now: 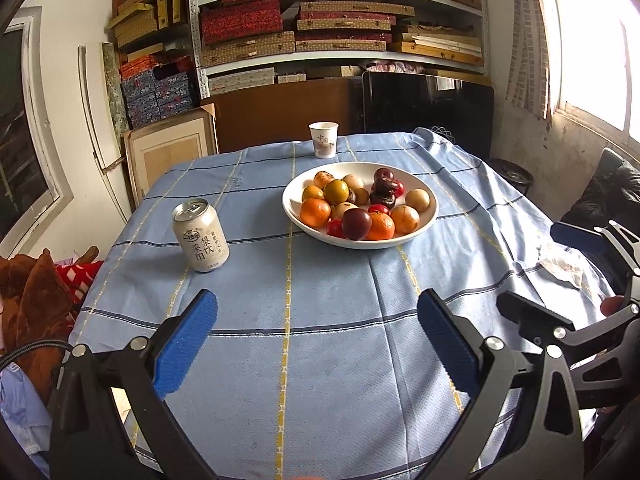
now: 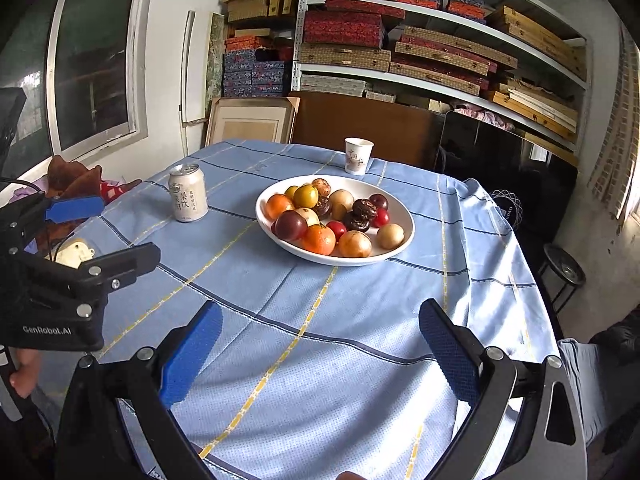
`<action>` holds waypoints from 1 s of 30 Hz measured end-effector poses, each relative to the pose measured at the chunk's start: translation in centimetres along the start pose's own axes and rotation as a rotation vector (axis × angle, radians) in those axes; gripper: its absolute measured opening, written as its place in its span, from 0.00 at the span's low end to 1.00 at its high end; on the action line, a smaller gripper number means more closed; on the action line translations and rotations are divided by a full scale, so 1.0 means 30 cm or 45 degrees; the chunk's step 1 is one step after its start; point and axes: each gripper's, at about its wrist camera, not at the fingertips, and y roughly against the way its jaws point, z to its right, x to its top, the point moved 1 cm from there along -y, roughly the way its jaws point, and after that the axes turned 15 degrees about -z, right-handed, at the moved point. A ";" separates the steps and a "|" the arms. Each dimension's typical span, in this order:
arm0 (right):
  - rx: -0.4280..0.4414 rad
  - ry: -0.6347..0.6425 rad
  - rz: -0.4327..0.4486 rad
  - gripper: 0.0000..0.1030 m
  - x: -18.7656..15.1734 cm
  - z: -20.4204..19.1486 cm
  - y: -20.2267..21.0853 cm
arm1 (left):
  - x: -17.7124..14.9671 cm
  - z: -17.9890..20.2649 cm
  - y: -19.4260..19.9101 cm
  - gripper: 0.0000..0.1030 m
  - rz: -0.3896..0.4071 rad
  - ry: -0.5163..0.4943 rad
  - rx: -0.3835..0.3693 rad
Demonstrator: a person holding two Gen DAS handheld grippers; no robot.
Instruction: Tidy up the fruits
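White bowl point(image 1: 424, 222), blue checked tablecloth point(image 1: 320, 320), blue-padded fingers point(image 1: 188, 344)

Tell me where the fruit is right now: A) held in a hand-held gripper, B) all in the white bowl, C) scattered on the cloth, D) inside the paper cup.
B: the fruit is piled in the white bowl, and both the left hand-held gripper and the right hand-held gripper are open and empty.

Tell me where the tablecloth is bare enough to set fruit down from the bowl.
Widest bare patch: near side of the tablecloth, between the bowl and both open grippers, left gripper, right gripper. A narrower strip lies between the can and bowl. The gap behind, between bowl and paper cup, is tight. The bowl itself is crowded.
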 end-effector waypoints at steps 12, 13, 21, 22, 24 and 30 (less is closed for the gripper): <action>-0.002 -0.021 -0.014 0.96 -0.014 0.029 -0.004 | 0.017 -0.006 -0.023 0.95 -0.023 0.009 0.013; -0.006 -0.025 -0.015 0.96 -0.016 0.035 -0.003 | 0.017 -0.007 -0.022 0.95 -0.023 0.009 0.013; -0.008 -0.046 -0.016 0.96 -0.025 0.064 -0.005 | 0.026 0.001 -0.030 0.95 -0.026 0.013 0.003; -0.008 -0.048 -0.017 0.96 -0.025 0.067 -0.007 | 0.026 0.001 -0.029 0.95 -0.021 0.013 0.006; -0.007 -0.052 -0.018 0.96 -0.025 0.069 -0.010 | 0.027 0.002 -0.027 0.95 -0.012 0.018 0.018; -0.011 -0.054 -0.018 0.96 -0.025 0.070 -0.010 | 0.031 -0.003 -0.036 0.95 -0.034 0.032 0.010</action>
